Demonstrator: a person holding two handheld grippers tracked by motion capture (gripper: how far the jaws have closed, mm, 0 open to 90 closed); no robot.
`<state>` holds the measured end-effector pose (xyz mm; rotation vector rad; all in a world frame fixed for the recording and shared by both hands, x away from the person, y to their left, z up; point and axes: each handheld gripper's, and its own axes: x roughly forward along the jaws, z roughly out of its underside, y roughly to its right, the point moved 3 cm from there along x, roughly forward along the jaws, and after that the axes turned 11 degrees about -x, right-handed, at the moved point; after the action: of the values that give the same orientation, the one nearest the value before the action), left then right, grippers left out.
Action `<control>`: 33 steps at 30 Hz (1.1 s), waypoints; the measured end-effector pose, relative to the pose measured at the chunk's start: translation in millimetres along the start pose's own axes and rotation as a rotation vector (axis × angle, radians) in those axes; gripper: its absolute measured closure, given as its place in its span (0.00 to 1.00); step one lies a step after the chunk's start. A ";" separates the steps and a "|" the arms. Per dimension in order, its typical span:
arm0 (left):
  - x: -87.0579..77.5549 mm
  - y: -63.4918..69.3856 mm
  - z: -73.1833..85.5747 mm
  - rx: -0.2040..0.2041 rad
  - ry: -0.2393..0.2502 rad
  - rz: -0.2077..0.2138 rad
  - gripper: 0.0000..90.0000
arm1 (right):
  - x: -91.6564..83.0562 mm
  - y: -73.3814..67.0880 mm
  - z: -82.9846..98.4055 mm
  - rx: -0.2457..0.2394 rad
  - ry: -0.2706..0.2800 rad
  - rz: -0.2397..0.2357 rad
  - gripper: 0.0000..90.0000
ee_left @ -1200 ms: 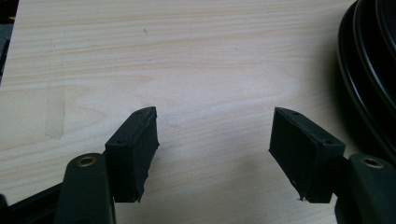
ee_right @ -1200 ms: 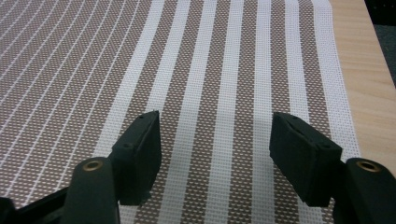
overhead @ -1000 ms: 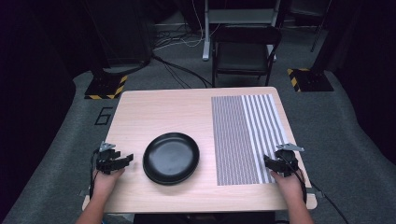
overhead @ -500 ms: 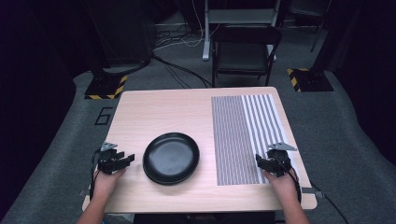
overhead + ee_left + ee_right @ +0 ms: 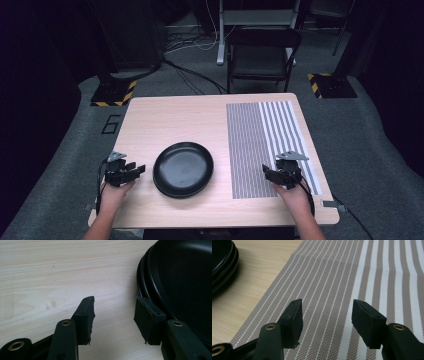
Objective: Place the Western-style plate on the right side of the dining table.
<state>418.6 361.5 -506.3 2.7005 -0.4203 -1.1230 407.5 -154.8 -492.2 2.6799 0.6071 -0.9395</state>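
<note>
Your right gripper (image 5: pixel 272 176) is sliding inward across the striped woven placemat (image 5: pixel 265 140) toward the stack of glossy black round plates (image 5: pixel 183 169), while your left gripper (image 5: pixel 136 170) is staying just beside the stack's left rim. Both sets of jaws have just been closing partway, yet nothing is sitting between either pair — both are released and holding nothing. I read that as you lining up on the plates, with no grasp begun.

The plates are sitting near the front middle of the pale wood-grain table (image 5: pixel 175 120), nested one on another, shallow and smooth with a soft sheen; in the left gripper view their stacked rims (image 5: pixel 143 277) are lying right next to one jaw. The placemat is lying flat to the right — a coarse mesh weave, fine white lines on taupe giving way to broad stripes. Your right gripper is hovering over its near edge, well apart from the plates.
</note>
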 end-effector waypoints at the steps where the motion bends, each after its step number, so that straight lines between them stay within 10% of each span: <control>1: 0.0 0.0 0.0 0.000 0.000 0.000 0.56 | 0.0 0.0 0.0 0.000 0.000 0.000 0.46; 33: -6.8 17.1 -1.6 -0.016 0.004 0.101 0.72 | 30.9 -67.4 -46.3 -0.008 0.022 -0.171 0.58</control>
<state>412.0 347.7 -496.0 2.6350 -0.5386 -1.0885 423.6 -69.5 -482.2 2.6672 0.8539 -0.9486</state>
